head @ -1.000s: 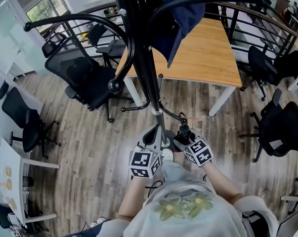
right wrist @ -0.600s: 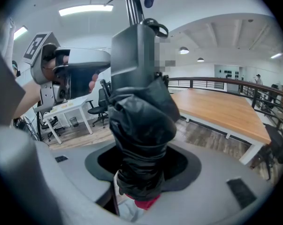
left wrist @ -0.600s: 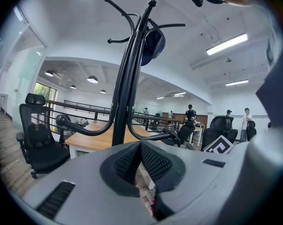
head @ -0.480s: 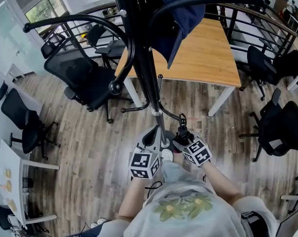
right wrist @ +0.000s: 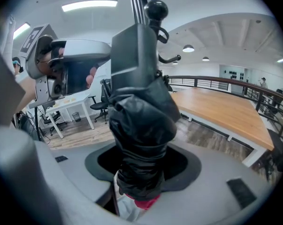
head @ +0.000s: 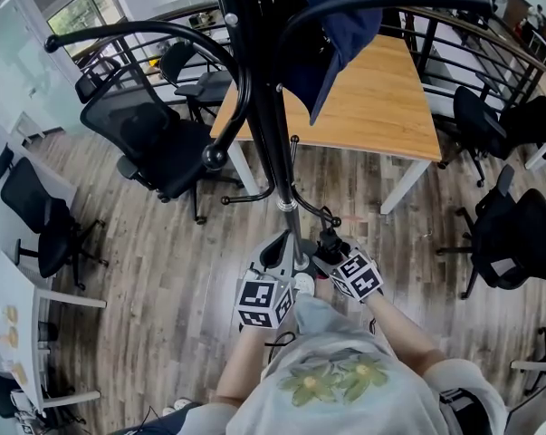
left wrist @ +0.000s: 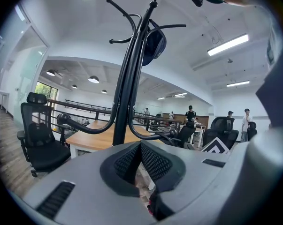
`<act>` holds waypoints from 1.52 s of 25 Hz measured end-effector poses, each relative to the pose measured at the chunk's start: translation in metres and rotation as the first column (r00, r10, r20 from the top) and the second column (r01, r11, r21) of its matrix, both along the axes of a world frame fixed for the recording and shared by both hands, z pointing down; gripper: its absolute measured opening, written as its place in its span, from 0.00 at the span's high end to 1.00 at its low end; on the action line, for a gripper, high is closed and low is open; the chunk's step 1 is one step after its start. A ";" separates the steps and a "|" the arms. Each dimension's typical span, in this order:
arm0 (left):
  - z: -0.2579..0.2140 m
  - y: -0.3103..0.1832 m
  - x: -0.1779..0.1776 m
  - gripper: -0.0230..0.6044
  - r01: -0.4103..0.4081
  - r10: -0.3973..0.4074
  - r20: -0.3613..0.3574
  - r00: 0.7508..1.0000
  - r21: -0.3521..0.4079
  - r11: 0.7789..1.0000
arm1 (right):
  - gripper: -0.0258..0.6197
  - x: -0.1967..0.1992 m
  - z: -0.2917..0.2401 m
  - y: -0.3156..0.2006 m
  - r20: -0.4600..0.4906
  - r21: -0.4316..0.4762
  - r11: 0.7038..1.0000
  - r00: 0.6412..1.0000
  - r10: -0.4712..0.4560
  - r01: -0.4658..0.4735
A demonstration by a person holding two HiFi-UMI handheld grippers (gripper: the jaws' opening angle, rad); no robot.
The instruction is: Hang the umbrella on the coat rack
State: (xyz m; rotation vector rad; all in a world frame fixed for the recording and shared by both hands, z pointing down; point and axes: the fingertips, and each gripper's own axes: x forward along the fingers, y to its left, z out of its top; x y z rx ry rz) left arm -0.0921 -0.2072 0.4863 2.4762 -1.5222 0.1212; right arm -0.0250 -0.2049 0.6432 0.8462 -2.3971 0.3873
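Your right tool (right wrist: 141,175) grips a folded black umbrella (right wrist: 142,121). Only that tool's own view shows the hold plainly, with the coat rack (head: 263,107) rising behind it. Your left tool (left wrist: 141,159) view shows jaws pressed together, holding nothing. From your head view, both tools sit low beside the rack's pole, and a navy cloth (head: 331,25) hangs on an upper hook.

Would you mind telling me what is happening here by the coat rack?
A person stands at the coat rack with tongs in each hand. The right tongs are clamped on a folded black umbrella, held upright close to the rack's pole. The left tongs are shut and empty beside it. The umbrella is not yet hung on a hook.
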 end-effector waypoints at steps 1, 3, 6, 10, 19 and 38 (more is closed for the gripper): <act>0.000 0.000 0.000 0.95 0.002 -0.002 0.000 1.000 0.000 1.000 | 0.60 -0.001 0.001 -0.001 -0.002 -0.001 1.000 1.000 -0.003 0.003; 0.000 -0.001 -0.001 0.95 0.006 -0.006 0.000 1.000 0.000 1.000 | 0.60 -0.002 0.003 -0.002 -0.007 -0.005 1.000 1.000 -0.008 0.008; 0.001 -0.002 -0.002 0.95 0.009 -0.009 -0.001 1.000 -0.002 1.000 | 0.60 -0.005 0.007 -0.004 -0.013 -0.012 1.000 1.000 -0.016 0.016; 0.001 -0.002 -0.002 0.95 0.011 -0.011 0.001 1.000 -0.003 1.000 | 0.60 -0.007 0.012 -0.005 -0.019 -0.021 1.000 1.000 -0.021 0.021; 0.003 -0.003 -0.004 0.95 0.016 -0.016 0.001 1.000 -0.008 1.000 | 0.59 -0.010 0.023 -0.009 -0.028 -0.047 0.999 0.999 -0.020 0.019; 0.008 -0.009 -0.011 0.95 0.016 -0.015 0.015 1.000 -0.021 1.000 | 0.59 -0.015 0.050 -0.011 -0.060 -0.095 0.995 0.998 -0.023 0.018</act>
